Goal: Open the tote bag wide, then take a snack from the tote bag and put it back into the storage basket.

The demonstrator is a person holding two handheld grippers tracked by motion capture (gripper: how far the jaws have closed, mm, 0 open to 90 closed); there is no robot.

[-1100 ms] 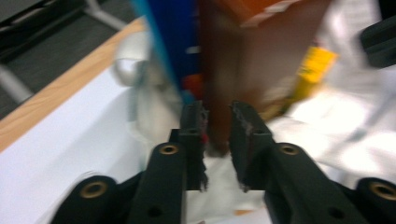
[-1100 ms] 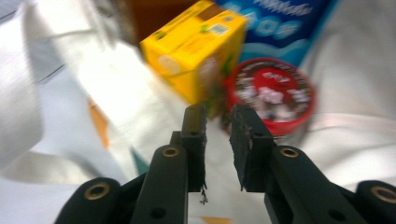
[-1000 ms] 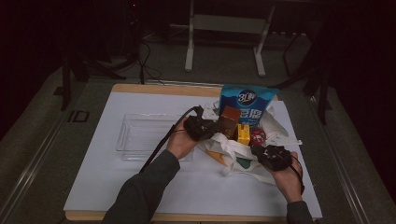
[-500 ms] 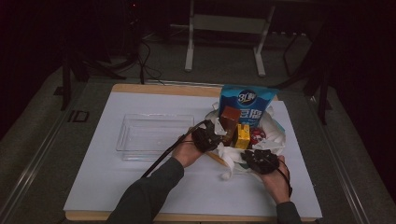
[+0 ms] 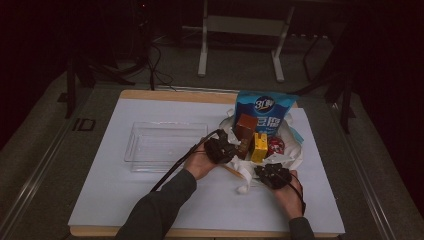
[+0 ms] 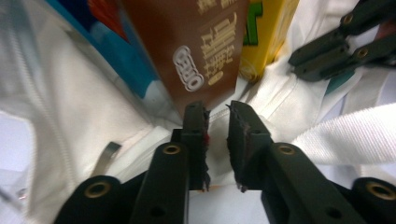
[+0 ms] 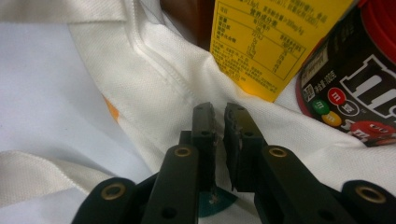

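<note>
A white cloth bag (image 5: 296, 151) lies open on the table with a blue snack pouch (image 5: 265, 111), a brown carton (image 5: 246, 127), a yellow carton (image 5: 259, 148) and a red-lidded M&M's tub (image 5: 276, 146) on it. My left gripper (image 5: 231, 150) sits at the bag's near rim below the brown carton (image 6: 196, 46). Its jaws (image 6: 217, 109) have just been opening and stand slightly apart, with the bag's cloth (image 6: 70, 116) in the gap but not pressed. My right gripper (image 5: 267, 171) is at the rim below the yellow carton (image 7: 266, 46). Its jaws (image 7: 217, 109) have just been closing, and cloth (image 7: 159, 79) is pinched between them.
A clear plastic tray (image 5: 134, 150) stands left of the bag on the white mat (image 5: 110, 190). The bag's strap (image 5: 245, 180) trails toward the front edge. A metal stand (image 5: 240, 30) and cables lie on the dark floor beyond the table.
Both hands have come down onto the bag's near rim. The right gripper has shifted left toward the yellow carton, and the left one has slid nearer to the brown carton.
</note>
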